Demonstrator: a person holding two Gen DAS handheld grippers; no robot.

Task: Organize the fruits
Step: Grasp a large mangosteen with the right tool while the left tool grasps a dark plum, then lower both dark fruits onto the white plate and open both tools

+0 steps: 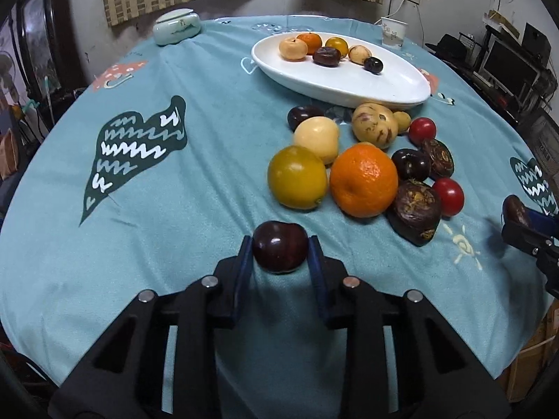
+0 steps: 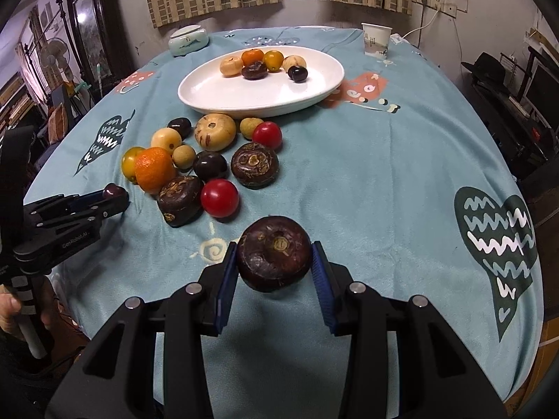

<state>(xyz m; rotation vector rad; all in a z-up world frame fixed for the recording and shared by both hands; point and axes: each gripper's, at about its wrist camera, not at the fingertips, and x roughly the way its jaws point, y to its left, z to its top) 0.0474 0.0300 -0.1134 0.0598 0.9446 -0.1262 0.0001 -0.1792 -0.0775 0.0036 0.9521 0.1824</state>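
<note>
My left gripper (image 1: 280, 244) is shut on a dark red cherry-like fruit (image 1: 279, 251), held above the cloth near the table's front. My right gripper (image 2: 274, 256) is shut on a dark brown water chestnut (image 2: 274, 253). A white oval plate (image 1: 401, 83) at the back holds several fruits; it also shows in the right wrist view (image 2: 209, 94). A loose pile lies in front of it: an orange (image 1: 363, 179), a yellow-green fruit (image 1: 297, 177), red tomatoes (image 1: 449, 192), dark chestnuts (image 1: 415, 211).
The round table carries a teal patterned cloth (image 1: 157, 209). A pale green lidded jar (image 1: 177, 26) stands at the back left, a paper cup (image 1: 393, 32) at the back right. Shelves and monitors (image 1: 510, 63) stand to the right of the table.
</note>
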